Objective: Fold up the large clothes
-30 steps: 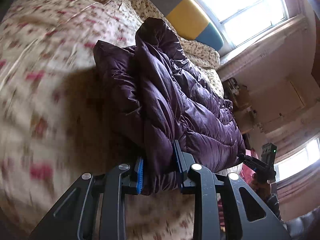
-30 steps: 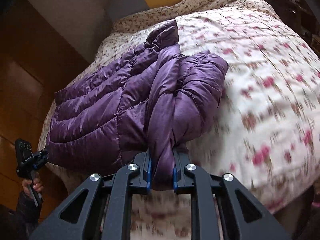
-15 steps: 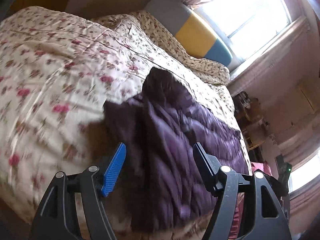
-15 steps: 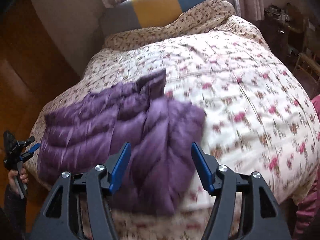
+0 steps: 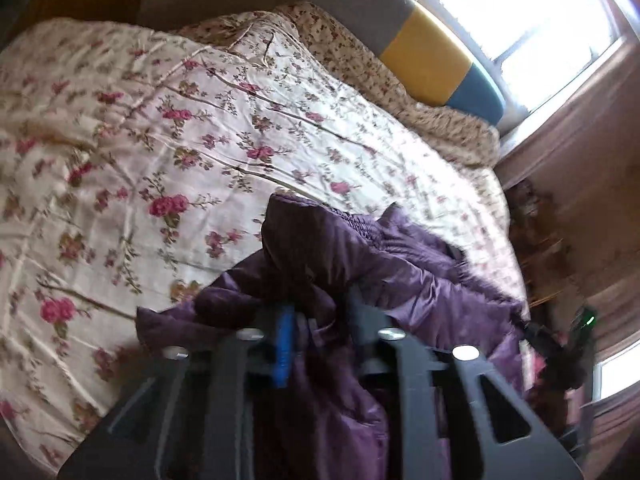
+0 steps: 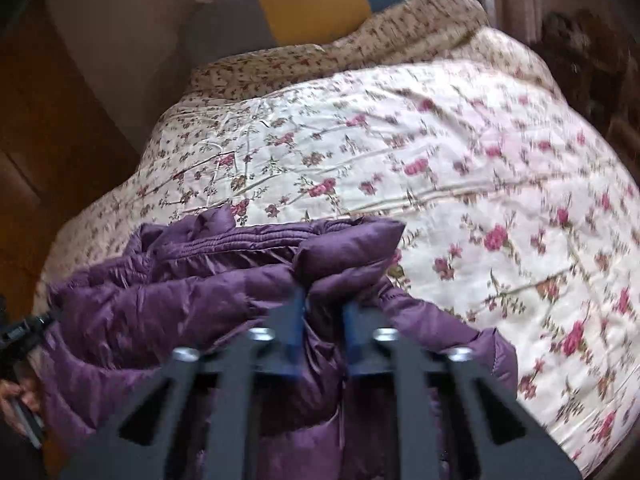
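Left wrist view: the left gripper (image 5: 316, 328) has its jaws closing on a bunched fold of the purple down jacket (image 5: 400, 280), and the fabric sits pinched between the blue pad and the black finger — nothing else is in the bite. The jacket lies at the near edge of the bed (image 5: 160, 140), on the floral quilt, and its bulk runs from these jaws off to the right, toward the window side. So the long axis goes sideways across the view, not away toward the headboard (image 5: 420, 48). At the far right edge something dark with a green light shows; it is too blurred to name.

Right wrist view: the right gripper (image 6: 324, 320) is clamped on another puffy fold of the same jacket (image 6: 160, 300), jaws nearly together with cloth between them. Here the garment spreads to the left of the jaws, and a loose end with a cuff-like edge hangs just to the right of them. A hand (image 6: 16, 396) holding a dark device shows at the left edge.

Judging from both views, the two grips sit at opposite ends of the jacket's near edge, the garment stretched between them. The clear quilt lies beyond, toward the headboard — any fold probably carries this edge forward over the body, both hands moving level together.
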Tool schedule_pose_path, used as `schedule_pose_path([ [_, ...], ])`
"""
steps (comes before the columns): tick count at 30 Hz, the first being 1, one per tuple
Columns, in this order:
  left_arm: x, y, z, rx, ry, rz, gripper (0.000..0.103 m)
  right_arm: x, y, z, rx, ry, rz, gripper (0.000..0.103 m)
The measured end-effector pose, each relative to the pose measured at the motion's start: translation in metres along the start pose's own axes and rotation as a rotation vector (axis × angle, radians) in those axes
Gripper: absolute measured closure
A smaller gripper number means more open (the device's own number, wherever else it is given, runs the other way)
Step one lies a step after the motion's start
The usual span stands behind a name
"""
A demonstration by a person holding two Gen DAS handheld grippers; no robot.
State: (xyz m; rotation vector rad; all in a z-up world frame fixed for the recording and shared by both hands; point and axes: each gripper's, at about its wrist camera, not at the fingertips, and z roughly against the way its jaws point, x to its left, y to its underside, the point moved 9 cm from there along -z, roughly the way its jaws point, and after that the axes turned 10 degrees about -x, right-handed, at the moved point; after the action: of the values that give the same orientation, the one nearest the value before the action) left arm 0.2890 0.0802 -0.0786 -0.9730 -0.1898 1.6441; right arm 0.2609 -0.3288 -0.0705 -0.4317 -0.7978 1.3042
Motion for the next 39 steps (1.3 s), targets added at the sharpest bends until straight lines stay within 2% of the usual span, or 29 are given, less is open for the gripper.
schedule_pose_path([
  [2, 0.001, 0.001, 0.0, -0.01, -0.021, -0.031, 0.095, 0.002, -0.003, 0.009, -0.037, 0.007, 0.012, 0.097],
  [7, -0.003, -0.006, 0.01, -0.054, -0.055, -0.08, 0.095, 0.005, -0.022, 0.038, -0.159, 0.035, 0.023, 0.097],
  [13, -0.011, -0.016, 0.004, -0.074, -0.121, -0.126, 0.095, 0.005, -0.034, 0.033, -0.206, 0.111, 0.036, 0.098],
  [16, -0.011, -0.02, -0.004, -0.078, -0.17, -0.147, 0.095, 0.004, -0.036, 0.02, -0.207, 0.151, 0.047, 0.098],
  [22, 0.005, -0.011, -0.04, -0.039, -0.269, -0.193, 0.095, -0.006, -0.02, -0.021, -0.135, 0.208, 0.068, 0.098],
  [28, 0.018, -0.001, -0.061, -0.031, -0.271, -0.193, 0.095, -0.013, -0.005, -0.05, -0.092, 0.229, 0.088, 0.097],
  [39, 0.022, 0.003, -0.071, -0.092, -0.256, -0.173, 0.094, -0.027, 0.01, -0.077, -0.055, 0.223, 0.047, 0.095],
])
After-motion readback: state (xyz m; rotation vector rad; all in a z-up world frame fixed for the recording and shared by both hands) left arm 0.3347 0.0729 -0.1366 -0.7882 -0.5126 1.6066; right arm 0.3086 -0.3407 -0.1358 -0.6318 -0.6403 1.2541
